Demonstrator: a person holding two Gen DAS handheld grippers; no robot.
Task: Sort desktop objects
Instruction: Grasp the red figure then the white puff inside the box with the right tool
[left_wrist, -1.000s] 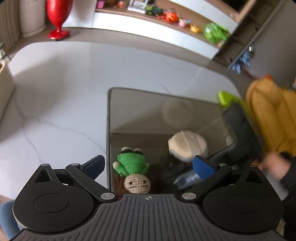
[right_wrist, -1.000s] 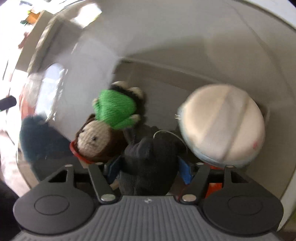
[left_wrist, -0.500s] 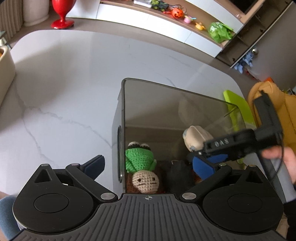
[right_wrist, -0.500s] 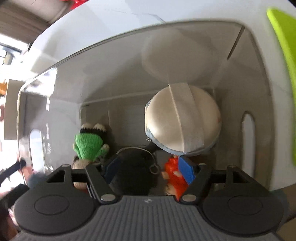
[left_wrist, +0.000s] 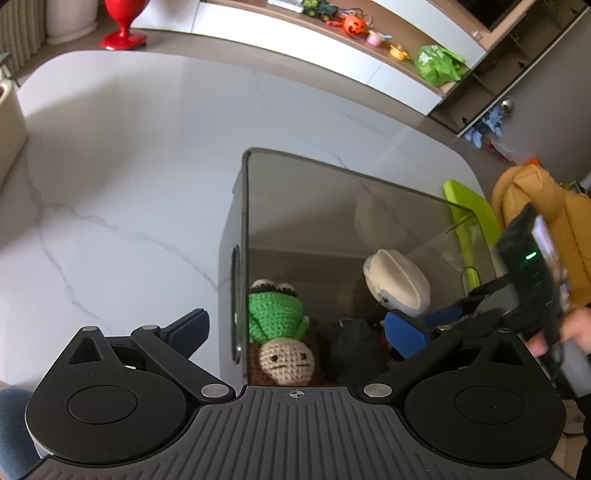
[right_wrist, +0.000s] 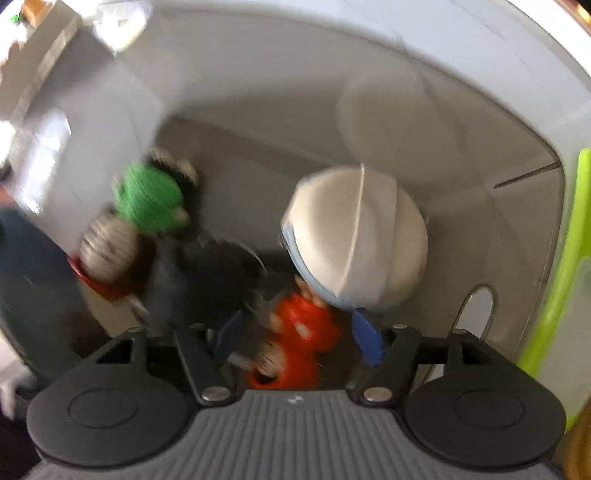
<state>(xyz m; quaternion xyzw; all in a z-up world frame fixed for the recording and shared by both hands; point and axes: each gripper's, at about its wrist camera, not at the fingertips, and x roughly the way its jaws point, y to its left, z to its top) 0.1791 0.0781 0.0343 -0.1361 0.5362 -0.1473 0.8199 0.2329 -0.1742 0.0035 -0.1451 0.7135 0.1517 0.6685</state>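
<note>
**Both grippers over the smoked bin, toys inside**

Right gripper (right_wrist: 297, 341) points straight down into the bin (left_wrist: 236, 236), jaws apart and closing. An orange toy (right_wrist: 299, 328) sits in the gap below them; view blurred, pads not seen pressing it. A black plush (right_wrist: 195, 273) lies just left of it.

Left gripper (left_wrist: 295, 332) hangs spread wide, clamping nothing; one finger outside the bin's left wall, the other over its inside.

Inside the bin, against the left wall: a crocheted beige-faced doll (left_wrist: 286, 360), a green crocheted frog (left_wrist: 275, 314) touching it. Toward the right wall: a round cream pouch (left_wrist: 400, 282) with a pale-blue edge.

The bin stands at the near right corner of the white marble table (left_wrist: 129, 166). Beyond the table's far edge: a red vase (left_wrist: 123, 22).
</note>
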